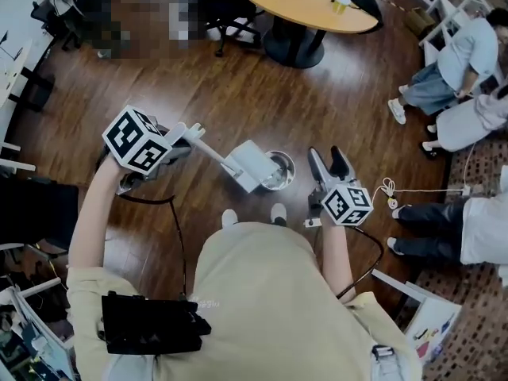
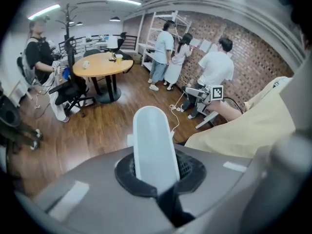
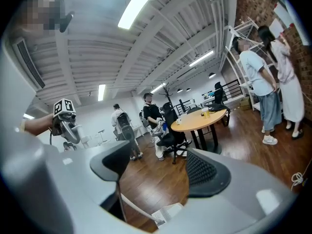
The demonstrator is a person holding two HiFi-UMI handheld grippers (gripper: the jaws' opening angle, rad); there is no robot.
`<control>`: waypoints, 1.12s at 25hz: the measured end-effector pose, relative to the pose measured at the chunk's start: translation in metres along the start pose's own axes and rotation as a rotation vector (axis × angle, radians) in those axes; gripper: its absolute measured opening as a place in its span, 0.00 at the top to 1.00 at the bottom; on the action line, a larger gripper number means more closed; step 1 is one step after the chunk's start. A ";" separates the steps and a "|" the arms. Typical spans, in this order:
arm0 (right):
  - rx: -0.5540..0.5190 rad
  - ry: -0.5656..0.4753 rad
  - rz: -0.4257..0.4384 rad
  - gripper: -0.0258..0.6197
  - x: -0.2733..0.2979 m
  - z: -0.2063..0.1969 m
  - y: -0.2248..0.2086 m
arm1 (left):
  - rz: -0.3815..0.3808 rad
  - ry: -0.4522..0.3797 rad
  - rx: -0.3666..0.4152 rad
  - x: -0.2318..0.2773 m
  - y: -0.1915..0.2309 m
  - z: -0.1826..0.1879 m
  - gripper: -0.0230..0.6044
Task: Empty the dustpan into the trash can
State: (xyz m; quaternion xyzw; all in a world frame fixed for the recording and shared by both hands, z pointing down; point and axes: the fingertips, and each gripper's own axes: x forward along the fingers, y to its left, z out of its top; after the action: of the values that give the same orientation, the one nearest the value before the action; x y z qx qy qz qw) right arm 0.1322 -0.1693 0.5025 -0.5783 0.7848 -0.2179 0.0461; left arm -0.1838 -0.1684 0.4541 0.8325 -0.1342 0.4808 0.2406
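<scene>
Left tool (image 1: 187, 138) aslant on dustpan handle (image 1: 211, 152)

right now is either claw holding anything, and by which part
The left claw grips the dustpan by the end of its handle. The right claw is open and empty.

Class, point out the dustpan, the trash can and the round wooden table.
dustpan (image 1: 251, 163): head view, on its white pan.
trash can (image 1: 289, 166): head view, on its metal rim.
round table (image 1: 302, 2): head view, on its wooden top.
</scene>
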 end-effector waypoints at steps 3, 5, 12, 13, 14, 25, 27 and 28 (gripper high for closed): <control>-0.013 0.021 0.049 0.42 0.015 -0.002 0.016 | 0.046 -0.049 -0.103 -0.012 0.011 -0.018 0.95; -0.022 0.035 0.081 0.42 0.025 -0.003 0.026 | 0.069 -0.073 -0.144 -0.016 0.018 -0.028 0.95; -0.051 0.066 0.158 0.42 0.046 -0.014 0.056 | 0.125 -0.149 -0.311 -0.010 0.046 -0.058 0.95; -0.050 0.069 0.160 0.42 0.047 -0.016 0.056 | 0.139 -0.153 -0.337 -0.005 0.052 -0.063 0.95; -0.049 0.073 0.160 0.43 0.048 -0.017 0.058 | 0.152 -0.159 -0.360 -0.001 0.058 -0.066 0.95; -0.044 0.108 0.137 0.43 0.056 -0.028 0.059 | 0.262 -0.235 -0.560 0.110 0.115 -0.103 0.94; -0.048 0.112 0.134 0.43 0.055 -0.029 0.059 | 0.280 -0.244 -0.610 0.129 0.124 -0.109 0.94; -0.049 0.115 0.131 0.43 0.054 -0.030 0.059 | 0.287 -0.246 -0.632 0.137 0.128 -0.113 0.94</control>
State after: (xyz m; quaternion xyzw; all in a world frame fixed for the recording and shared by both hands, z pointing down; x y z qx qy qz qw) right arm 0.0522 -0.1971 0.5162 -0.5130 0.8276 -0.2278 0.0010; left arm -0.2563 -0.2162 0.6545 0.7412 -0.4196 0.3409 0.3979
